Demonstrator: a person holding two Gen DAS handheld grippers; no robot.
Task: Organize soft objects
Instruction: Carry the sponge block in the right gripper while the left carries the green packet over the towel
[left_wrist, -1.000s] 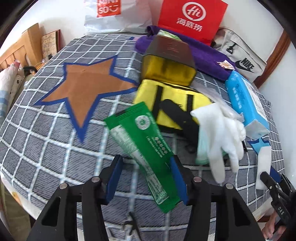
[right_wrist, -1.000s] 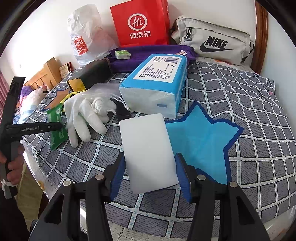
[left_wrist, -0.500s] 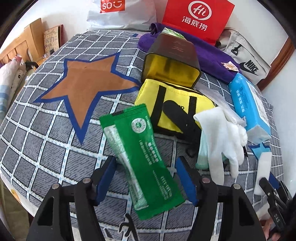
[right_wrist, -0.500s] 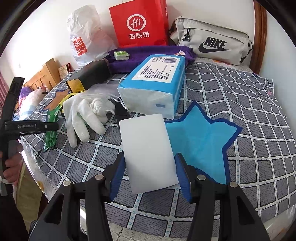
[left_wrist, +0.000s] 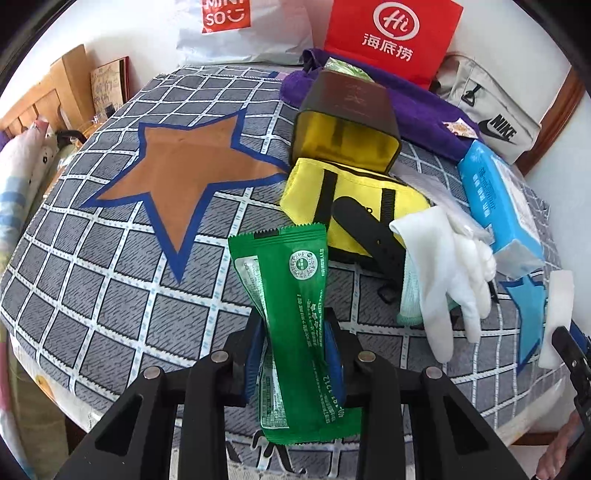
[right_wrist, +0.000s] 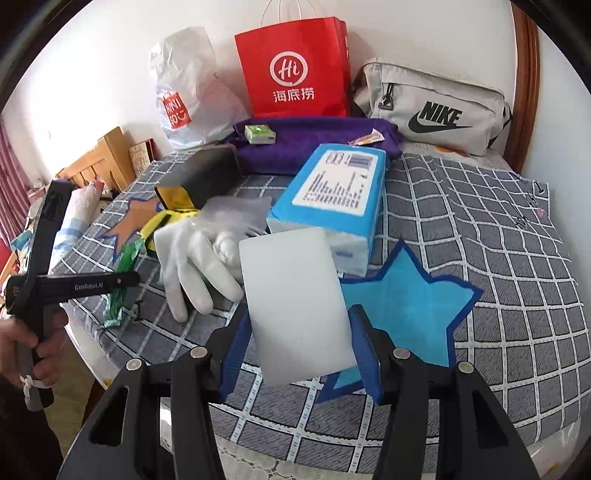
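The green packet (left_wrist: 295, 266) stands pinched and creased between my left gripper's (left_wrist: 291, 325) blue pads, whose jaws are closing on it. It is lifted off the checked bedspread (left_wrist: 110, 280). In the right wrist view my right gripper (right_wrist: 300, 321) is shut on a white sponge block (right_wrist: 288, 273), held above the blue star patch (right_wrist: 402, 295). A white glove (left_wrist: 454, 273) lies between the two grippers, next to a blue tissue pack (right_wrist: 332, 199). The left gripper (right_wrist: 125, 278) and the green packet (right_wrist: 120, 295) also show at the left of the right wrist view.
A yellow bag (left_wrist: 354, 199) and a dark box with a yellow inside (left_wrist: 347, 122) lie behind the packet. A purple towel (right_wrist: 303, 147), red paper bag (right_wrist: 295, 74), grey Nike bag (right_wrist: 436, 107) and white plastic bag (right_wrist: 184, 92) line the wall. The bed edge is close below both grippers.
The left jaws widened around the flat green packet, then closed on it; it now stands up between the pads. The right gripper rose slightly with the sponge.
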